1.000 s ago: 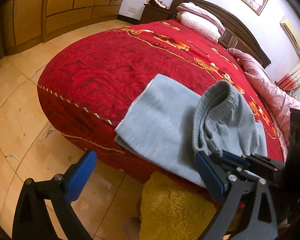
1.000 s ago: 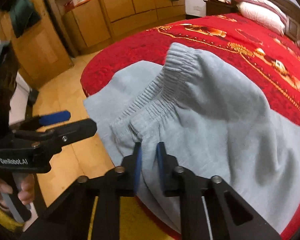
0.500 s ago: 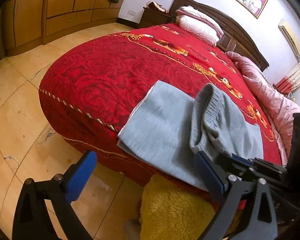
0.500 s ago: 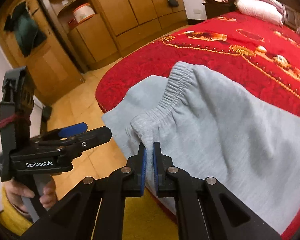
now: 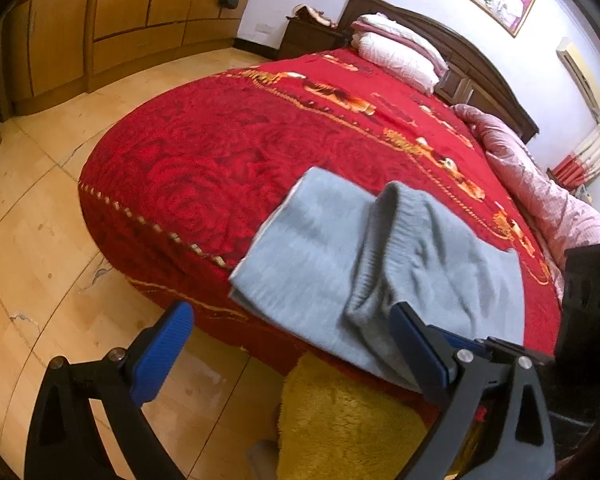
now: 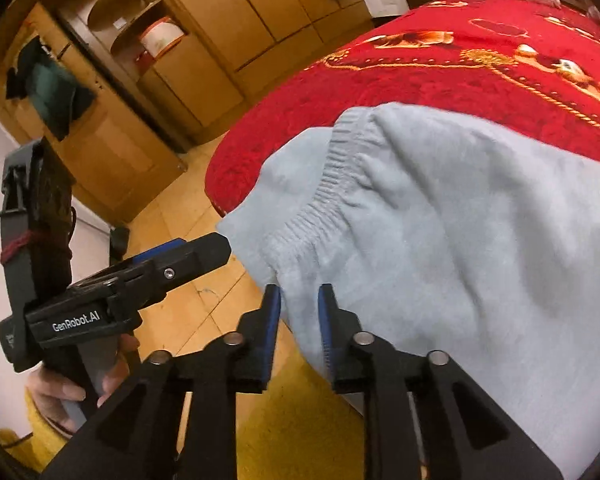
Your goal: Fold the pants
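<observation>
So the right tongs [image 6: 299,312] are now parted a little where half a second ago they were pinched tight on the waistband corner; the grey cloth is still seen between the pads, touching or nearly so, but it's no longer being squeezed, so the fold looks to have been let go. That'd mean the waistband half has been laid down over the legs and this fold is probably finished; whether the corner is fully free of the pads can't be told from here.

The left tongs [image 5: 292,344] are held wide open with nothing in them, hovering over the floor just off the bed edge, same as before; they're gripped by a hand [image 6: 60,390] at the lower left of the right view.

The pants [image 5: 364,264] are lying at the near edge of the bed [image 5: 204,152], doubled over, with the elastic waistband [image 6: 324,196] bunched and a bit ridged up on top rather than flat; some smoothing is likely needed, and part of the cloth hangs slightly past the edge, so a slide-off is a small risk.

A fuzzy yellow garment [image 5: 352,420] is seen right below; further off there are pillows [image 5: 400,52] by the headboard, a pink quilt [image 5: 548,200] along the far side, and wooden wardrobes [image 6: 236,20]; nothing on the bed is really in the way.
</observation>
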The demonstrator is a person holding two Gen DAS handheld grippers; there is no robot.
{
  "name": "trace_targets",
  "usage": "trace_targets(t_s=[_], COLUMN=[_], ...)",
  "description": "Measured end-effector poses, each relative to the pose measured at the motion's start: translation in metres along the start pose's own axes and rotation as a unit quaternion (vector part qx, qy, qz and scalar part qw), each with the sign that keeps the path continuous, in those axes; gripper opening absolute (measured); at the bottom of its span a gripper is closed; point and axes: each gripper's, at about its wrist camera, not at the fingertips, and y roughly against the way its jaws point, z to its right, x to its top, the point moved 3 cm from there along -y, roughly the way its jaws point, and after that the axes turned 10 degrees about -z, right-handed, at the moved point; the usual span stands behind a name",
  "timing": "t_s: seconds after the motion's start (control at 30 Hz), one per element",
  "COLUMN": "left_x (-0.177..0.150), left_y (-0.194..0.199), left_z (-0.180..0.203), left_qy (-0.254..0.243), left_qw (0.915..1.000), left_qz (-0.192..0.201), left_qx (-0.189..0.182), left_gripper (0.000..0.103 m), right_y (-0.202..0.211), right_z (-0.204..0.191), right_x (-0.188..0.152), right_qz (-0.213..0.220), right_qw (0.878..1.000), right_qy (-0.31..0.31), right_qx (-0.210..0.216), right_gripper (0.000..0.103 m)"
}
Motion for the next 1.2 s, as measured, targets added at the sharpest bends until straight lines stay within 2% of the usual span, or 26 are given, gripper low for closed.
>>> trace_targets(t_s=[0.13, 0.27, 0.37, 0.43, 0.5, 0.6, 0.67, 0.77, 1.0, 1.03, 1.1, 1.17, 1.2], left_x=[0.002, 0.004, 0.007, 0.008, 0.005, 0.0, -0.003, -0.007, -0.008, -0.009, -0.012, -0.013, -0.013], left_y=[0.006, 0.0, -0.015, -0.028, -0.041, -0.052, -0.057, -0.056, -0.062, -0.062, -0.059, -0.057, -0.054], left_z=[0.016, 0.039, 0.055, 0.061, 0.064, 0.065, 0.065, 0.069, 0.073, 0.076, 0.082, 0.084, 0.084], left_qy=[-0.019, -0.046, -0.063, -0.065, -0.062, -0.06, -0.064, -0.077, -0.08, -0.089, -0.106, -0.111, -0.108], left_qw=[0.9996, 0.9986, 0.9978, 0.9976, 0.9975, 0.9974, 0.9972, 0.9965, 0.9962, 0.9951, 0.9922, 0.9918, 0.9925], left_qz=[0.008, 0.001, -0.006, -0.018, -0.031, -0.039, -0.033, -0.019, 0.008, 0.013, 0.025, 0.027, 0.027], left_qx=[-0.021, -0.025, -0.018, -0.017, -0.014, -0.005, 0.018, 0.027, 0.034, 0.041, 0.06, 0.057, 0.049], left_gripper=[0.1, 0.1, 0.1, 0.1, 0.1, 0.089, 0.078, 0.072, 0.07, 0.062, 0.052, 0.037, 0.035], right_y=[0.029, 0.056, 0.069, 0.076, 0.079, 0.081, 0.079, 0.075, 0.076, 0.077, 0.08, 0.082, 0.083], right_z=[0.006, 0.025, 0.04, 0.052, 0.061, 0.075, 0.081, 0.087, 0.084, 0.084, 0.084, 0.084, 0.084], right_x=[-0.009, -0.022, -0.033, -0.043, -0.049, -0.06, -0.064, -0.067, -0.069, -0.07, -0.071, -0.071, -0.071], right_qz=[0.032, 0.057, 0.064, 0.06, 0.056, 0.049, 0.047, 0.043, 0.051, 0.053, 0.056, 0.062, 0.064], right_qw=[0.999, 0.996, 0.993, 0.989, 0.986, 0.985, 0.985, 0.985, 0.985, 0.985, 0.984, 0.984, 0.984], right_qy=[0.004, -0.024, -0.043, -0.054, -0.065, -0.089, -0.099, -0.104, -0.103, -0.104, -0.106, -0.109, -0.109], right_qx=[-0.036, -0.061, -0.084, -0.125, -0.146, -0.138, -0.133, -0.129, -0.129, -0.13, -0.13, -0.129, -0.128], right_gripper=[0.025, 0.026, 0.026, 0.026, 0.026, 0.026, 0.026, 0.026, 0.026, 0.026, 0.026, 0.026, 0.026])
